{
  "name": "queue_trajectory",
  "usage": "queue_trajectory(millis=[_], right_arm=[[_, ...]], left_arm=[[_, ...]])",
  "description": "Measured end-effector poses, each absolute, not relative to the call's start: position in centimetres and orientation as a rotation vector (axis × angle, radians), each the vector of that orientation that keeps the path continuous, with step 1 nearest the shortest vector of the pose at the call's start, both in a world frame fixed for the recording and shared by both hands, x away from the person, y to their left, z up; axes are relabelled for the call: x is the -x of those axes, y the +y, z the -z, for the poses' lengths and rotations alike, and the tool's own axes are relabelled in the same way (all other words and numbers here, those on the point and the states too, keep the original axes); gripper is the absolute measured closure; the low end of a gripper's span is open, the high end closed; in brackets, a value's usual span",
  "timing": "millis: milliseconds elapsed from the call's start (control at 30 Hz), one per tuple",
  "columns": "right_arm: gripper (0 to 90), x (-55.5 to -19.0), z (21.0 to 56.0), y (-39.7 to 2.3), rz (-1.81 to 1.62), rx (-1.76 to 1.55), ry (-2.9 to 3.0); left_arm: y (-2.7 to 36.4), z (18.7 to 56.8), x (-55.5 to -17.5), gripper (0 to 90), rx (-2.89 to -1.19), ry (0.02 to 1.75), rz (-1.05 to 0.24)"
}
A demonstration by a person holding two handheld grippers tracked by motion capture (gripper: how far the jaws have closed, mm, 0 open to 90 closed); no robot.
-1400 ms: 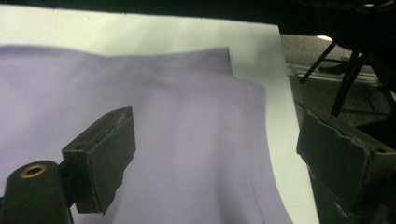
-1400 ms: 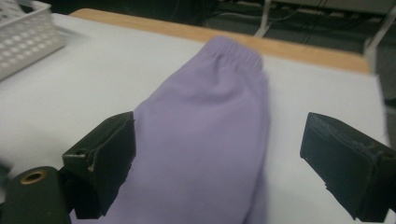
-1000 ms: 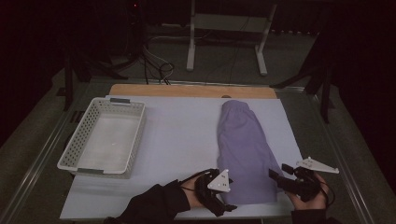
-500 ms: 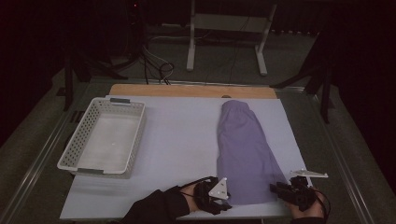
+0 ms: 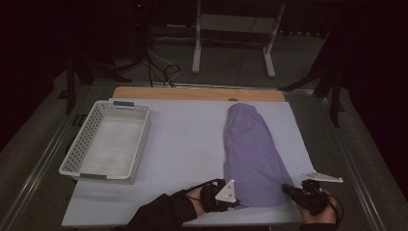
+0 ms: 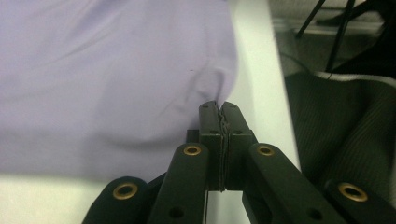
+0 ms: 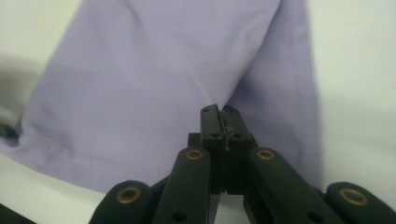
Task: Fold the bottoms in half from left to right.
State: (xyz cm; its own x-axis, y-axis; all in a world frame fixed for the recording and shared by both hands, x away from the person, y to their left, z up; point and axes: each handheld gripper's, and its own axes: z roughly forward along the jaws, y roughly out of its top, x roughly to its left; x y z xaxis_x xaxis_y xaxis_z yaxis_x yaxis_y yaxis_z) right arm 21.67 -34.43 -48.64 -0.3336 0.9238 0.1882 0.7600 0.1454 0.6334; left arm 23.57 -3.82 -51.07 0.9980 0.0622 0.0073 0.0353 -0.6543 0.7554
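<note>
At the counter's near edge, the left hand-held gripper and right hand-held gripper have just closed, each pinching the folded lilac cloth garment.

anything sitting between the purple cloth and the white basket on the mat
Nothing visible does. The stretch of white mat between the purple cloth and the white basket is bare. Both the left gripper and right gripper have just closed on the cloth's near edge, so nothing separates them from it either.
</note>
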Motion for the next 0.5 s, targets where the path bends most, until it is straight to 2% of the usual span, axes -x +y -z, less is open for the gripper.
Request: queue_trajectory(millis=[233,500], right_arm=[[89.6,-21.8,46.7,-36.0,-0.98,-1.649,2.086],[89.5,-22.0,47.2,-36.8,-0.912,-1.666,2.079]], left_arm=[[-4.9,50.1,-23.4,89.1,-2.276,0.024,-0.032],[-6.1,51.3,-23.7,88.9,-2.297,0.03,0.005]])
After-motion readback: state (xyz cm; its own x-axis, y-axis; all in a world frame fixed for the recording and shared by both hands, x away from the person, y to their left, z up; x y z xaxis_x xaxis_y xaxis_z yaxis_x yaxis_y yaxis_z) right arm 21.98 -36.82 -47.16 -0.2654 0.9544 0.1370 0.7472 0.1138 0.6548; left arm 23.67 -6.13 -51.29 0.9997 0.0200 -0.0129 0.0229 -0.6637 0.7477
